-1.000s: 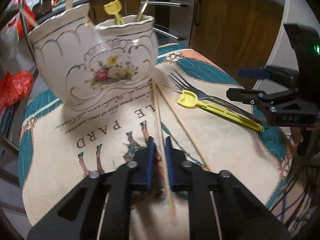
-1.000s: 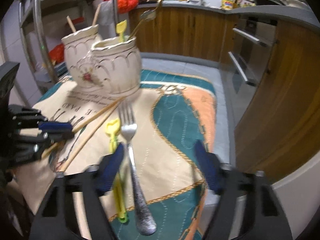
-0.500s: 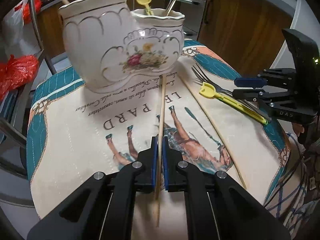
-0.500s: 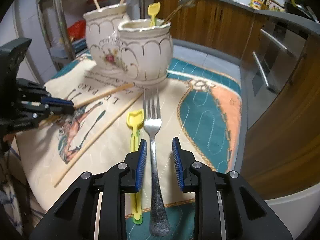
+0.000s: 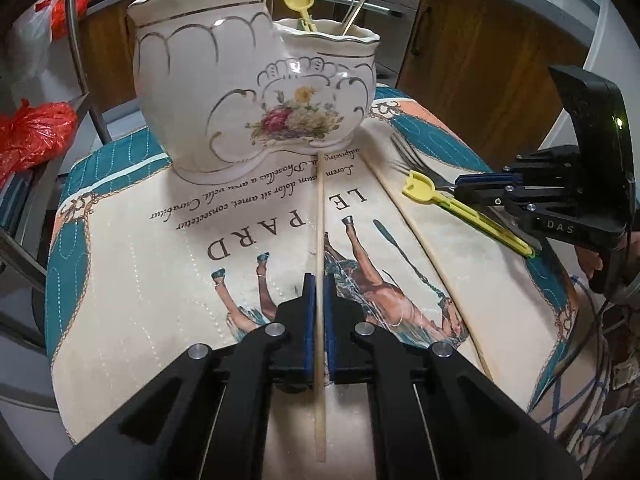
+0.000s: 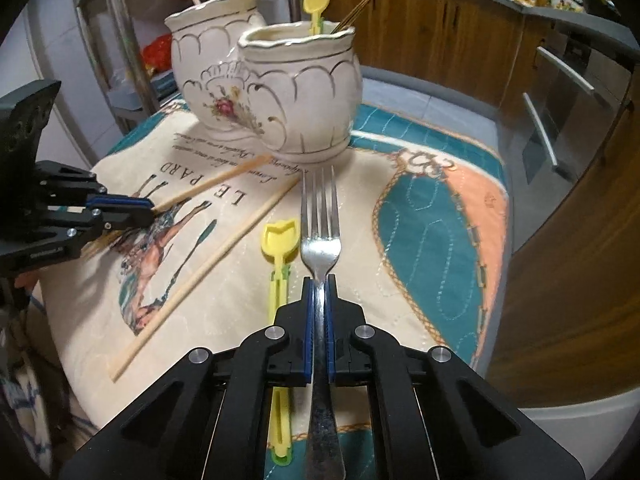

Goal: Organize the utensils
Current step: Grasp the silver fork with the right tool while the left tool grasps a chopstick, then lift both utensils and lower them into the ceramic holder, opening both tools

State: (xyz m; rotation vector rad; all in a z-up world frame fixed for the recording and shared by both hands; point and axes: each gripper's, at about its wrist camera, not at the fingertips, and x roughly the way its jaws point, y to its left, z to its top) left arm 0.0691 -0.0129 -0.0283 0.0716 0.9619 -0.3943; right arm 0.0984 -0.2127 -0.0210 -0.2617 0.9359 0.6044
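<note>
Task partly done. Double ceramic holder (image 5: 256, 92) stands on the printed mat (image 5: 132, 264): rear cup holds wooden sticks, front cup a yellow pick and a metal utensil (type unclear). Left gripper (image 5: 318, 308) clamps a chopstick (image 5: 320, 216); right gripper (image 6: 319, 308) clamps the fork (image 6: 321, 216). Second chopstick (image 6: 224, 248) and yellow pick (image 6: 280, 256) remain on the mat.

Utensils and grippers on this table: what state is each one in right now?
Left gripper: shut on chopstick.
Chopstick: gripped, far end by the holder.
Second chopstick: lying loose on the cloth.
Right gripper: shut on fork.
Fork: gripped by its handle.
Yellow tool: lying beside the fork, ungripped.
Ceramic holder: upright, already holding utensils.
</note>
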